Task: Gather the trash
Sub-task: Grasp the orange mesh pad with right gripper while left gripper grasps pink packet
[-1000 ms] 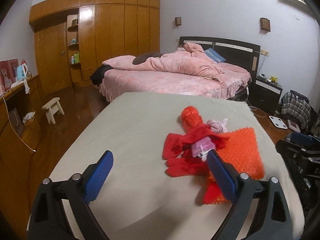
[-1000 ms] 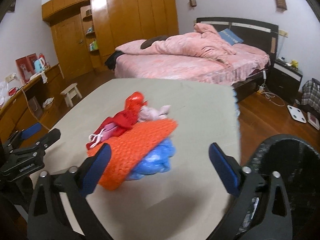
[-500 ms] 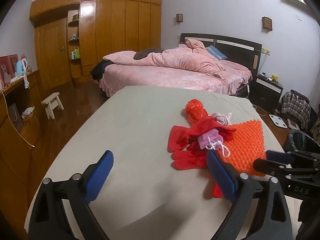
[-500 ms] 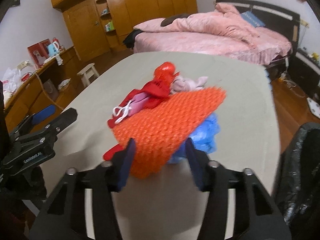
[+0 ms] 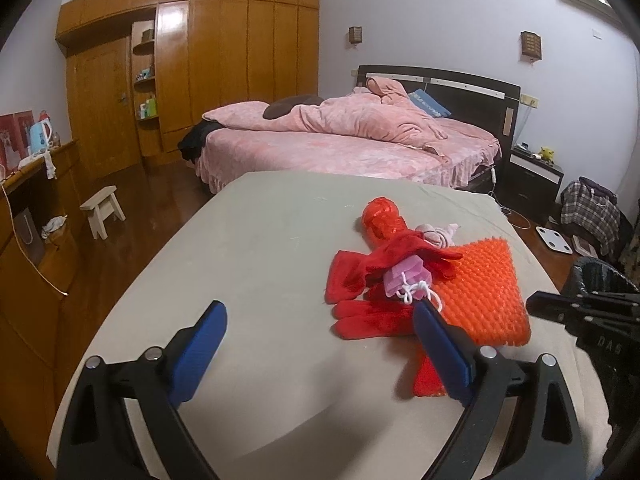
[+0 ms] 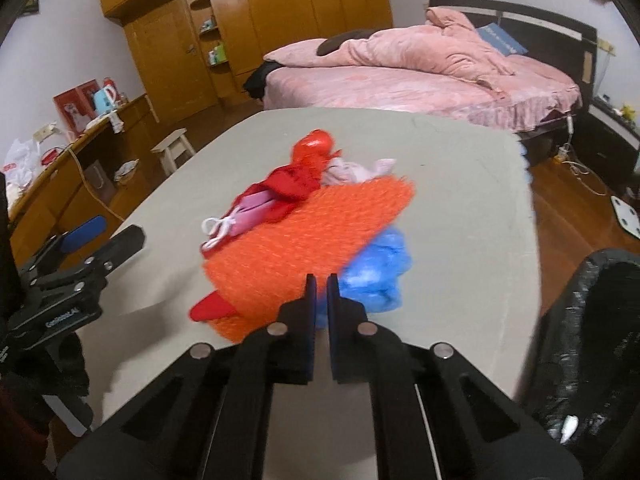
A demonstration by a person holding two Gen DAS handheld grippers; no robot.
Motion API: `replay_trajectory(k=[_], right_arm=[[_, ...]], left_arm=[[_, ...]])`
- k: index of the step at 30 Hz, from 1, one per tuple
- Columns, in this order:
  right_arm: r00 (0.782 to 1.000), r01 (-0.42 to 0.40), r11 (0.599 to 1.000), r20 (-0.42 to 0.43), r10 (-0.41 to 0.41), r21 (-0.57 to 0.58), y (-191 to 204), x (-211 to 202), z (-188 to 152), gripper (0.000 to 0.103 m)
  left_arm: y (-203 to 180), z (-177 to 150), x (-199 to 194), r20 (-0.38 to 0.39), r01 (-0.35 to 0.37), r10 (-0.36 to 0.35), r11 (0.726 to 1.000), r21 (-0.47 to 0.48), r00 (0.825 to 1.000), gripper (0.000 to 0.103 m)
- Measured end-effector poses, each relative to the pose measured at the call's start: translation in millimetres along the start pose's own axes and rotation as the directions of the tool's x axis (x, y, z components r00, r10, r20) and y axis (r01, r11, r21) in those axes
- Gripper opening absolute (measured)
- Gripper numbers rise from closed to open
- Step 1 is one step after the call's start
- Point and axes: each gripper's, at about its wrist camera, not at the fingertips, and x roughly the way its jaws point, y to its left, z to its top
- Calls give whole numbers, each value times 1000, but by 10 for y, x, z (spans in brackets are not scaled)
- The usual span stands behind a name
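A heap of trash lies on the grey table [image 5: 248,248]: an orange bubble-wrap sheet [image 6: 304,236] [image 5: 480,288], red gloves [image 5: 372,292], a pink pouch with white cord [image 5: 408,280], a red crumpled ball [image 5: 380,220] and a blue plastic wad [image 6: 380,276]. My right gripper [image 6: 321,284] is shut at the near edge of the orange sheet, seemingly pinching it beside the blue wad. My left gripper [image 5: 320,344] is open and empty, low over the table just left of the heap.
A bin lined with a black bag [image 6: 592,344] stands at the table's right edge. A pink bed [image 5: 340,144] lies behind, a wooden wardrobe [image 5: 192,60] at the back left, a small stool [image 5: 102,210] and a sideboard [image 5: 24,216] on the left.
My right gripper has closed from wide open to shut while moving in onto the near edge of the orange sheet. The left gripper stayed open and drew back slightly.
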Motion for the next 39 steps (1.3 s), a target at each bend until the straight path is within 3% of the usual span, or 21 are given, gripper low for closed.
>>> replay_trajectory(k=[6,8,11,16,21,22,32,39], right_arm=[[1000,-23,1000,-6,23,15,-30,-47,17,16],[999,-33,999,-5,33,18,8,-55,31,38],[1000,-28,999,-5,28,16,77,-35,42,52],[998,-42,998,-46,45,53,77,117,42,51],[987,-120,985,-91,132,121,46,248,1,24],[986,-127,984,-89,139,125,33,244,1,14],[999,-34,997,-30,37,74,-183,-8,85,12],[1000,4,994,4,-4,107,-426,-140,152,12]], left_arm=[[1,3,-3,4,-2,2,1000,1,1000,92],[11,0,-18,9,-8,8,1000,4,1000,92],[36,5,-14,13,-10,10,1000,-4,1000,92],[63,-12,5,6,-12,12,1000,-18,1000,92],[89,-10,27,1,-13,13,1000,-24,1000,92],[88,-11,29,2,-13,13,1000,-23,1000,92],[10,-23,54,-3,8,-8,1000,-9,1000,92],[-120,69,147,-1,42,-42,999,-13,999,92]])
